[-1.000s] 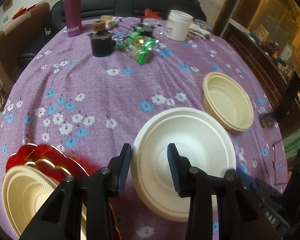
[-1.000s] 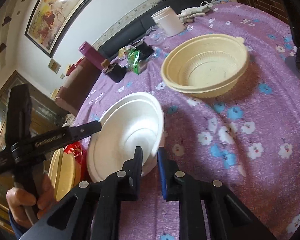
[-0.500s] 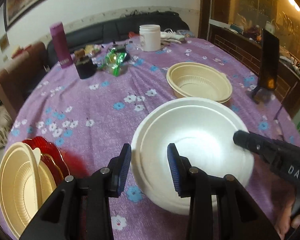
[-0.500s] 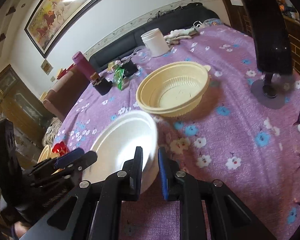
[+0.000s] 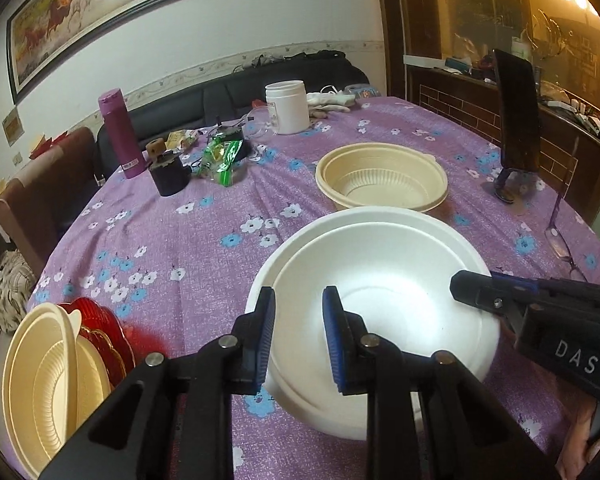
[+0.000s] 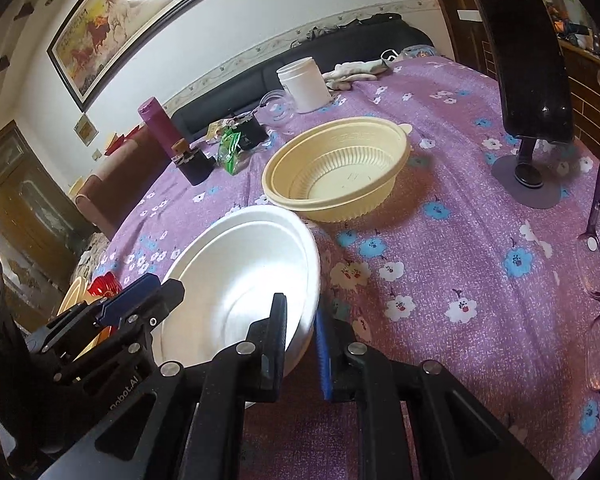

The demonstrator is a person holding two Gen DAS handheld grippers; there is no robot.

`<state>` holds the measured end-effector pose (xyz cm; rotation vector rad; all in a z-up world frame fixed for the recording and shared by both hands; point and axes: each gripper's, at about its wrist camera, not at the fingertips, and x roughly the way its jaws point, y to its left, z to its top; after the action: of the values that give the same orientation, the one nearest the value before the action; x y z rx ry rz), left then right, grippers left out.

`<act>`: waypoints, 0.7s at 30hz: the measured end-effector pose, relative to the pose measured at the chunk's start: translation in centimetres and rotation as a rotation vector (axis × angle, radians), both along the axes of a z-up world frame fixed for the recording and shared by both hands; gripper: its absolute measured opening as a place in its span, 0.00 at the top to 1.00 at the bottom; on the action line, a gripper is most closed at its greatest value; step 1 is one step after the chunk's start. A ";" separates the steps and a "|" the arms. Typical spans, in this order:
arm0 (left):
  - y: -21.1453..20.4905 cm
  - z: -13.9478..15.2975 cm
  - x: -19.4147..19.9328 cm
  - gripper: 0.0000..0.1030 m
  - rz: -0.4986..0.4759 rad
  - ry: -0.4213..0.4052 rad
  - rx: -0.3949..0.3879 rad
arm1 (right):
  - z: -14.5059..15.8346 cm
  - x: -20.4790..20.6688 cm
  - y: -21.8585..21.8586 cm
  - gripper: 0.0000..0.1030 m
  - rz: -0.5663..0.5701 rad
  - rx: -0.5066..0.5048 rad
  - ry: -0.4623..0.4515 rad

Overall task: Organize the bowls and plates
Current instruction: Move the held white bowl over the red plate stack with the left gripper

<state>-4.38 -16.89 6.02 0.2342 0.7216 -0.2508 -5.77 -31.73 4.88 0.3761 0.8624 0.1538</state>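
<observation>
Right claw (image 6: pixel 302 344) clenched on near rim of white bowl (image 6: pixel 240 276), empty, tilted above purple worktop (image 6: pixel 440 240). Left claw (image 5: pixel 298 336) released, straddling same bowl's opposite rim. Beyond, empty cream bowl (image 6: pixel 336 168) on worktop. Cream bowls (image 5: pixel 48 376) stacked over red plates (image 5: pixel 104 324) at left edge.

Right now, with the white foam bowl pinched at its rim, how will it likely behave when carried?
The white foam bowl looks thin-walled, so probably very light. The right tongs clamp only its rim, so it may flex or tilt. The rim could dent under a hard squeeze. The left tongs straddle the near rim, not visibly clamped.
</observation>
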 end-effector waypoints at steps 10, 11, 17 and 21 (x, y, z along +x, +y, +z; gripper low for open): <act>1.4 0.8 0.1 0.60 0.036 -0.011 -0.042 | -0.1 0.0 -0.1 0.86 -0.011 0.000 0.006; 1.8 1.1 0.1 0.54 0.046 -0.016 -0.058 | -0.1 0.0 -0.1 0.86 -0.012 -0.003 0.005; 3.3 1.5 1.1 0.38 0.101 -0.030 -0.059 | 0.1 -0.3 0.3 0.86 -0.022 -0.065 -0.005; 3.2 -0.4 2.6 0.37 0.099 0.064 -0.044 | 0.4 -0.6 0.7 0.86 -0.023 -0.104 -0.023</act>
<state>-1.74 -13.65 5.64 0.1491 0.7883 -0.1803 -6.35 -30.99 5.31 0.2867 0.8398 0.0912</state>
